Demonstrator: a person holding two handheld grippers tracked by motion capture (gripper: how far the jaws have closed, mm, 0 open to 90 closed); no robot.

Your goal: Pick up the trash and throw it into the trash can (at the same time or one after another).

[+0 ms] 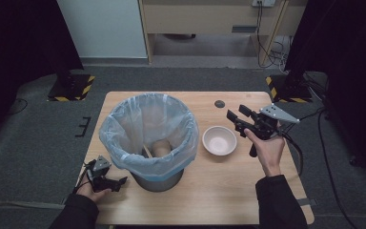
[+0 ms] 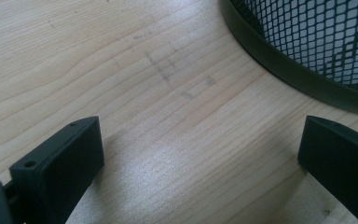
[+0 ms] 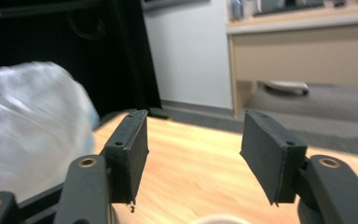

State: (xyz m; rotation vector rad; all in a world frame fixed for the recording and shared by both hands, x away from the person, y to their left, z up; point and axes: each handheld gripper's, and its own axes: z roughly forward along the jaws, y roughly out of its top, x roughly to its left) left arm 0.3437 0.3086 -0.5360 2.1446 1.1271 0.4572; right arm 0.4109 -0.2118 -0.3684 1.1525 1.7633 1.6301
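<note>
Right now your right gripper (image 1: 238, 120) hangs above the table (image 1: 219, 191), just past the far right side of the pink bowl (image 1: 219, 140), jaws spread with nothing between them. In the right gripper view the bowl's rim (image 3: 219, 218) barely peeks in at the bottom edge, below the gap between the pads, so you are not lined up on it yet.

Your left gripper (image 1: 116, 182) rests low on the table by the near left foot of the bin (image 1: 157, 179), jaws wide apart and holding nothing; the left gripper view shows bare wood and the bin's black mesh wall (image 2: 317, 42) close on the right.

The bowl sits upright and apparently empty, just beside the bin's liner bag (image 1: 147, 129), a little apart from it. Something tan lies at the bottom of the bag (image 1: 159, 149); you cannot tell what it is.

Watch these risks:
- Come down too steeply and one pad lands on the rim instead of straddling it, which tips or flips the bowl.
- Push sideways while closing and the bowl slides into the bag.
- A smooth, curved wall gives a poor pinch; a shallow bite may let it slip as you lift.
- Your left jaws sit close to the mesh, so a twitch nudges the bin.
</note>
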